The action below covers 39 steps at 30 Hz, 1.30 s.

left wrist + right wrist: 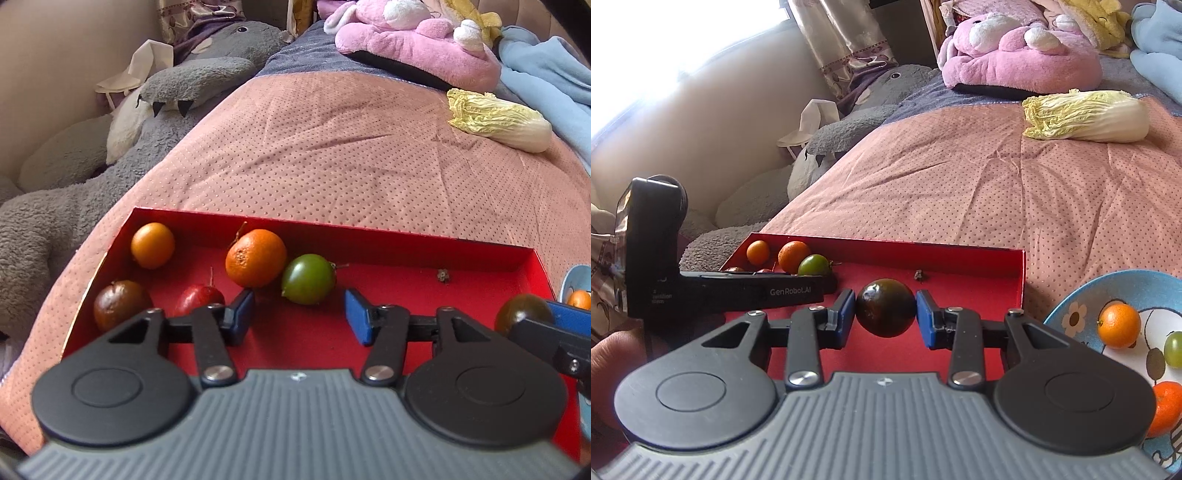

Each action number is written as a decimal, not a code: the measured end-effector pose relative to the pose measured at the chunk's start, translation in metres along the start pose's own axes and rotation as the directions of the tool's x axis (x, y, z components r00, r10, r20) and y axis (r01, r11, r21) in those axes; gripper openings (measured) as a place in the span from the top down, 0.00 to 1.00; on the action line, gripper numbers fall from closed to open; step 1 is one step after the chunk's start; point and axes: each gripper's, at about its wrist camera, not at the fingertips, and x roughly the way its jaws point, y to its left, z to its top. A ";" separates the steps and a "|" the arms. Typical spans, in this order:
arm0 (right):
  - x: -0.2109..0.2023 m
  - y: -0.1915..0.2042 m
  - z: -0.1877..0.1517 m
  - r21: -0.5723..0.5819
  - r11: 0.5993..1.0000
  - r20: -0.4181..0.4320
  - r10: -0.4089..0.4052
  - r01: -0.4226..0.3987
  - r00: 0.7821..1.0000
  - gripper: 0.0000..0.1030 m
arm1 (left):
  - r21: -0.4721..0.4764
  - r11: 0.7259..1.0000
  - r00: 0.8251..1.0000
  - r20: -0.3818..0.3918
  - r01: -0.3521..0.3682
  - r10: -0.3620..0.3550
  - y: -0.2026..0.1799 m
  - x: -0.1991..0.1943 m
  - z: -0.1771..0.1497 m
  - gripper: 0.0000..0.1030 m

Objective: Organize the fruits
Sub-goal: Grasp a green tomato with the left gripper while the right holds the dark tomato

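A red tray (406,240) lies on the pink bedspread. In it sit a small orange fruit (152,244), a mandarin (255,257), a green tomato (308,278), a brown fruit (120,304) and a red fruit (197,298). My left gripper (299,314) is open and empty above the tray floor, just in front of the green tomato. My right gripper (885,314) is shut on a dark tomato (885,308) and holds it over the tray (1015,273). The dark tomato also shows in the left wrist view (522,314).
A blue flowered plate (1071,314) at the right holds two mandarins (1119,325) and a green fruit (1174,349). A napa cabbage (1086,116) lies farther back on the bed. Plush toys, grey (74,206) and pink (1015,59), flank the bed.
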 end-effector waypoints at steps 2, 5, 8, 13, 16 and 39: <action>-0.002 0.000 0.000 -0.005 1.000 -0.001 -0.003 0.003 1.000 0.59 | -0.010 1.000 1.000 -0.004 -0.002 0.002 -0.002 0.003 0.002 0.39; -0.005 -0.001 0.000 -0.007 1.000 -0.001 -0.009 0.009 1.000 0.59 | -0.002 1.000 1.000 -0.006 0.001 -0.001 -0.006 0.005 0.004 0.39; -0.009 0.000 0.000 -0.009 1.000 0.005 -0.012 0.012 1.000 0.59 | -0.015 0.998 0.998 -0.008 0.065 -0.066 -0.011 -0.001 0.000 0.54; -0.012 0.000 -0.003 -0.001 1.000 0.003 -0.019 0.019 1.000 0.60 | 0.026 0.998 0.999 0.001 0.052 -0.053 -0.017 0.003 0.001 0.63; -0.014 0.002 -0.003 -0.009 1.000 -0.002 -0.025 0.025 1.000 0.60 | -0.016 0.997 0.998 -0.003 0.070 -0.070 -0.010 0.007 0.008 0.63; -0.036 0.011 -0.017 -0.037 0.998 0.001 -0.042 0.042 0.999 0.60 | 0.052 0.996 0.997 0.033 0.070 -0.072 -0.017 -0.015 -0.009 0.71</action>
